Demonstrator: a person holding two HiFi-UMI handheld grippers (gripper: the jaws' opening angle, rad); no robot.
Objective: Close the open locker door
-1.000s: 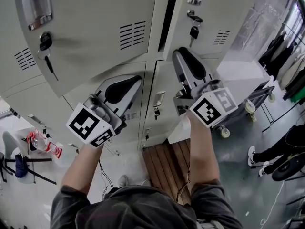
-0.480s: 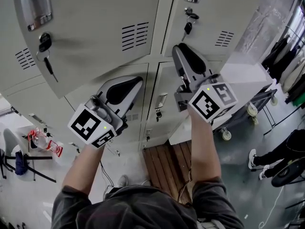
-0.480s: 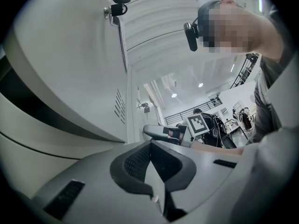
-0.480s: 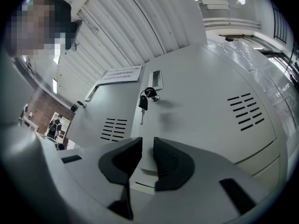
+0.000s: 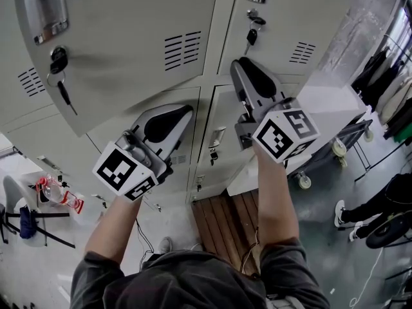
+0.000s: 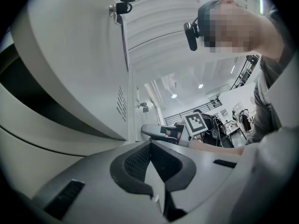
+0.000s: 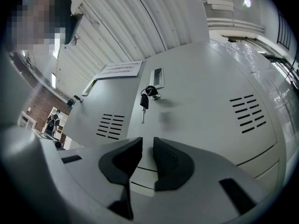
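A grey locker door (image 5: 116, 50) at the upper left stands swung out toward me, with a key (image 5: 59, 60) hanging in its lock. My left gripper (image 5: 183, 108) sits just below its lower edge, jaws together and empty; in the left gripper view the pads (image 6: 150, 143) meet beside that door (image 6: 70, 69). My right gripper (image 5: 239, 63) points at the lower edge of the neighbouring upper right door (image 5: 290, 18), which lies flush with its key (image 5: 252, 31) hanging. In the right gripper view the jaws (image 7: 147, 141) show a narrow gap with nothing in it, facing that door (image 7: 201, 97).
More closed lockers fill the rows below. A wooden board (image 5: 222, 221) lies on the floor at the lockers' foot. A wheeled cart (image 5: 335, 140) and a clothes rack (image 5: 393, 89) stand to the right, a person's legs (image 5: 360, 208) beyond. A bottle (image 5: 61, 195) sits at the lower left.
The dark gap beside the upper right door has closed; that door now lies flush. My right gripper moved slightly forward and left with it. The left gripper barely moved.
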